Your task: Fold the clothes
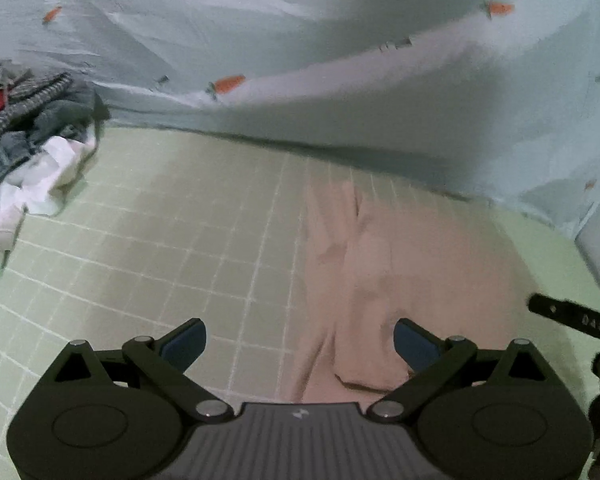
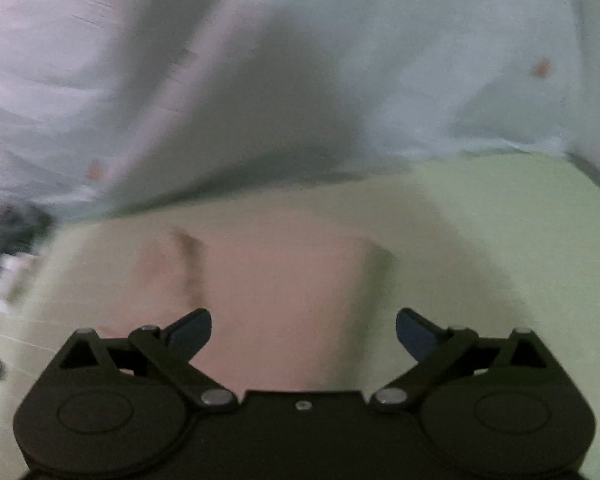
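On green mat (image 1: 140, 240) | pink garment (image 1: 400, 260), blurred | both hand-held grippers (image 1: 300, 344) (image 2: 303, 334) spread, empty

Pale green gridded mat (image 1: 148, 248) covering the work surface; pale blue carrot-printed cloth backdrop (image 1: 340, 40) hanging wrinkled behind, lying dimly lit.

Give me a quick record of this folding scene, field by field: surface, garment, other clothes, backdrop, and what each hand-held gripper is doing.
surface: green grid mat
garment: pink cloth, lying on the mat, creased
other clothes: mixed pile at the mat's far left
backdrop: pale sheet with orange carrot prints
left hand-held gripper: open, holding nothing, over the pink cloth's left edge
right hand-held gripper: open, holding nothing, over the pink cloth; view blurred
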`<state>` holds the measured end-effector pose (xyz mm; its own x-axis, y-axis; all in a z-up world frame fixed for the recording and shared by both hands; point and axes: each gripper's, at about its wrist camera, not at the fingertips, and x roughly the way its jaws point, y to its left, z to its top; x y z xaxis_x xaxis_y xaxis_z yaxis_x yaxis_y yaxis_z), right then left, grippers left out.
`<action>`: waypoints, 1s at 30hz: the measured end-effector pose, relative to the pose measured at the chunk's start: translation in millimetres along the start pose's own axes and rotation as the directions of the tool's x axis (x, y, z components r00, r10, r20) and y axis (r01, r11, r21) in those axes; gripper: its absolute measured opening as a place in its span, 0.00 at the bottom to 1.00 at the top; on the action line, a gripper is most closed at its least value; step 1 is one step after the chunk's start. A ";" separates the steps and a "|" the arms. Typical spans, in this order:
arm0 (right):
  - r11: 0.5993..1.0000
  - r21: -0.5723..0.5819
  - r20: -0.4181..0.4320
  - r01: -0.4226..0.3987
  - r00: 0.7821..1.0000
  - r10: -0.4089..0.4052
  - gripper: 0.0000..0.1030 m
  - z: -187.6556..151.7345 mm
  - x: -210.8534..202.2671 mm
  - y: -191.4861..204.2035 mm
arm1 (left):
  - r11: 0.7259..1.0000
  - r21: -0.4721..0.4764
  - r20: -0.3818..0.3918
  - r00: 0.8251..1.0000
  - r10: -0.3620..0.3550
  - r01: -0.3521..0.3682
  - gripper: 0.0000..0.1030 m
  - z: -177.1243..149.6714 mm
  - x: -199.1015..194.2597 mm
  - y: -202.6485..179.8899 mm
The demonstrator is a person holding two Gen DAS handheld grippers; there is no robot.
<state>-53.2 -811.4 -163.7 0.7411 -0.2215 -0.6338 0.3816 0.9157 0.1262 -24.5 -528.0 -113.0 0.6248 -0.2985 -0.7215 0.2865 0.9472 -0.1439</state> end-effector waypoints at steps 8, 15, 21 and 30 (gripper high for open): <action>0.988 0.021 -0.107 0.153 0.983 -0.150 0.97 -33.5 15.9 -46.1 | 0.983 0.168 -0.115 0.992 -0.048 0.067 0.81 -0.1 44.9 -43.9; 0.984 0.042 -0.146 0.174 0.975 -0.167 0.97 -46.6 25.3 -53.6 | 0.908 0.406 -0.181 0.983 -0.035 0.108 0.74 -10.3 68.0 -82.4; 0.984 0.012 -0.158 0.177 0.972 -0.173 0.97 -51.6 23.2 -48.1 | 0.841 0.534 -0.184 0.983 0.017 0.085 0.49 -26.5 73.5 -92.6; 0.985 -0.034 -0.155 0.171 0.973 -0.174 0.97 -52.0 19.4 -39.6 | 0.911 0.407 -0.149 0.989 -0.011 0.072 0.07 -16.1 57.1 -67.8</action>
<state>-82.6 -834.5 -220.7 0.5688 -0.3226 -0.7565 0.4836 0.8752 -0.0096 -19.9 -607.4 -155.3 0.5066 -0.2887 -0.8124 0.6011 0.7938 0.0927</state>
